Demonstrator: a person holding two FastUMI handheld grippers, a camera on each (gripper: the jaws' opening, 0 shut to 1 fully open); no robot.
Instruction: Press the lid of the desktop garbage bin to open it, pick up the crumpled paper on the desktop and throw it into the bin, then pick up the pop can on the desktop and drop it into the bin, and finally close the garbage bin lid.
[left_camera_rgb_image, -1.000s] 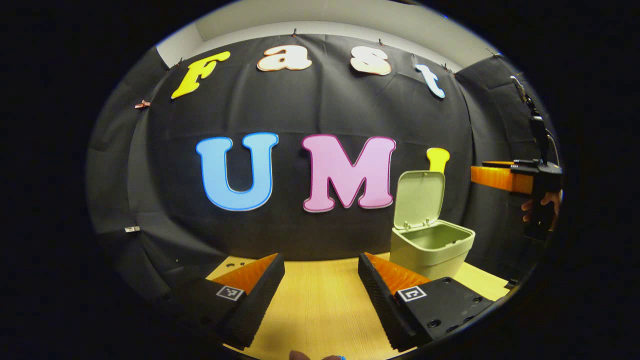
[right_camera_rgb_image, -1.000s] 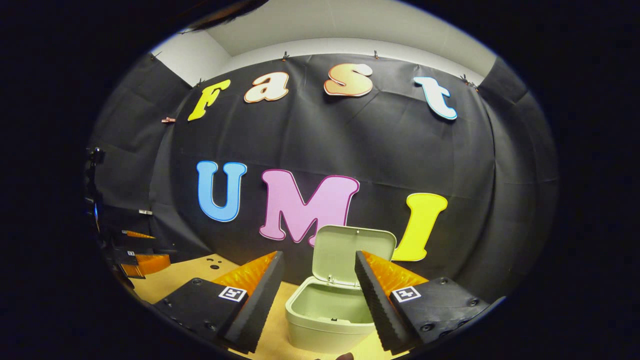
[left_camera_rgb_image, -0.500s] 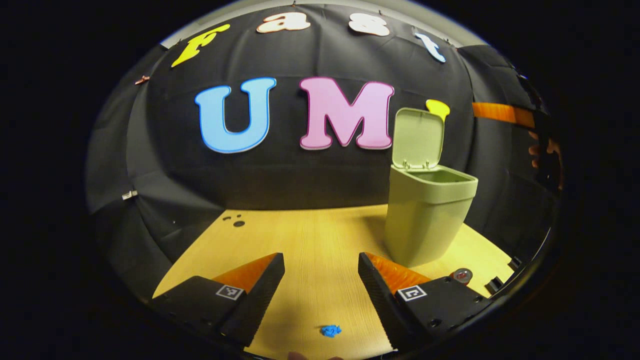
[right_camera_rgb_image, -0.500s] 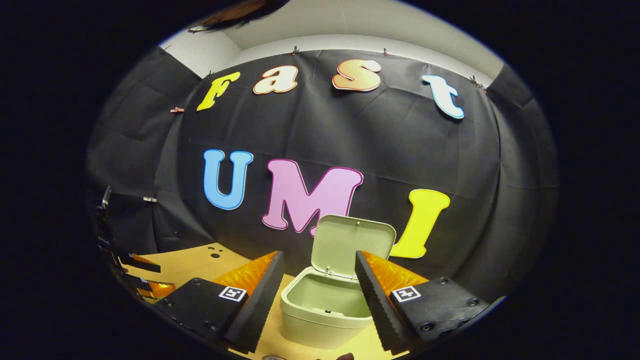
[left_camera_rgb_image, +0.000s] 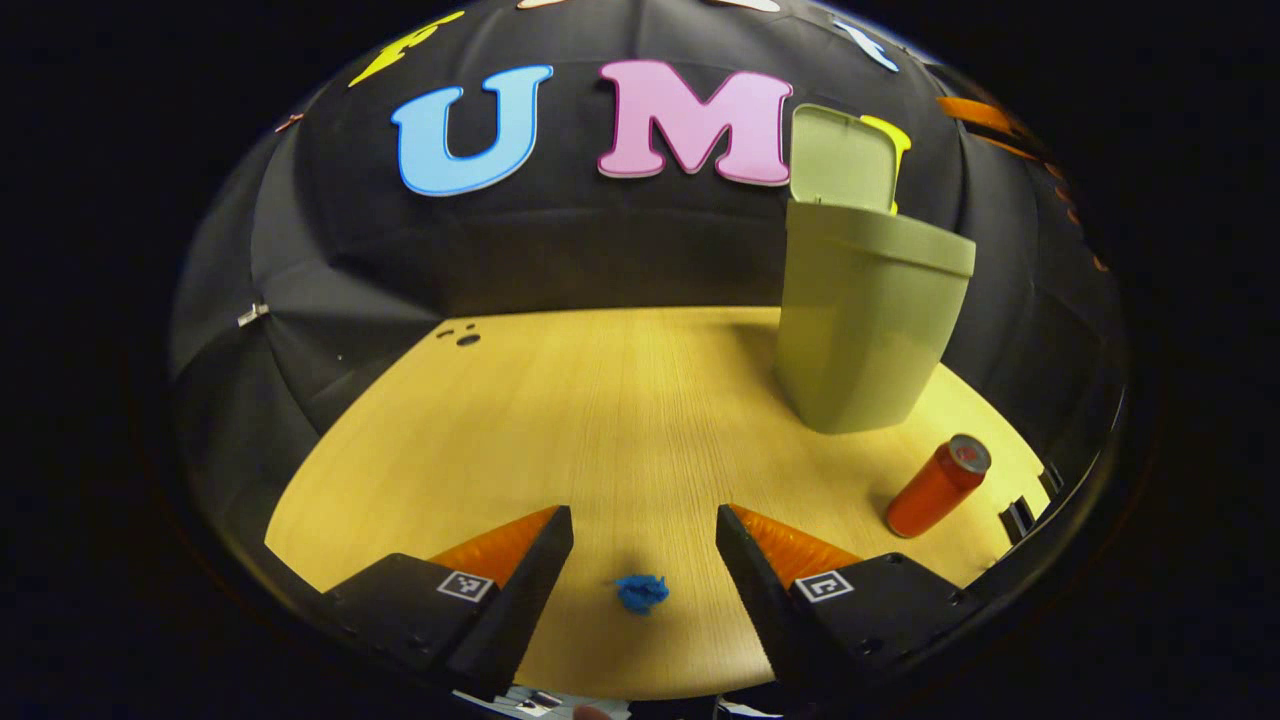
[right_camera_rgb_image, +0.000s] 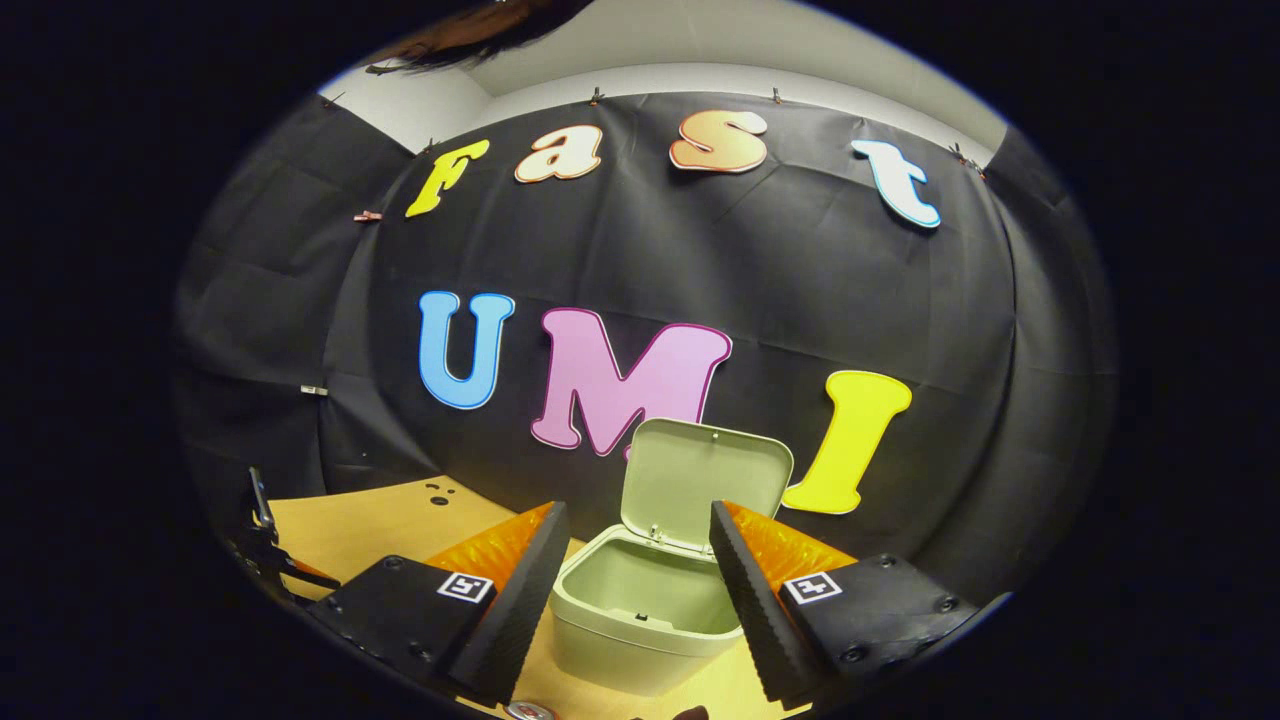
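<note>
Lowering the spread-jawed left gripper (left_camera_rgb_image: 640, 570) squarely over the small blue crumpled paper (left_camera_rgb_image: 641, 592) lying between its fingers on the pale wooden desktop (left_camera_rgb_image: 600, 400) should work best, while the right gripper (right_camera_rgb_image: 635, 570), jaws apart, hovers by the lid-up sage-green plastic bin (right_camera_rgb_image: 640, 610).

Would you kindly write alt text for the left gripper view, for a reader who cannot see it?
Open left tongs hover over a small blue crumpled paper lying between their fingers on a wooden table. Farther right stands a green bin with its lid up, and a red can stands nearer, beside it.
</note>
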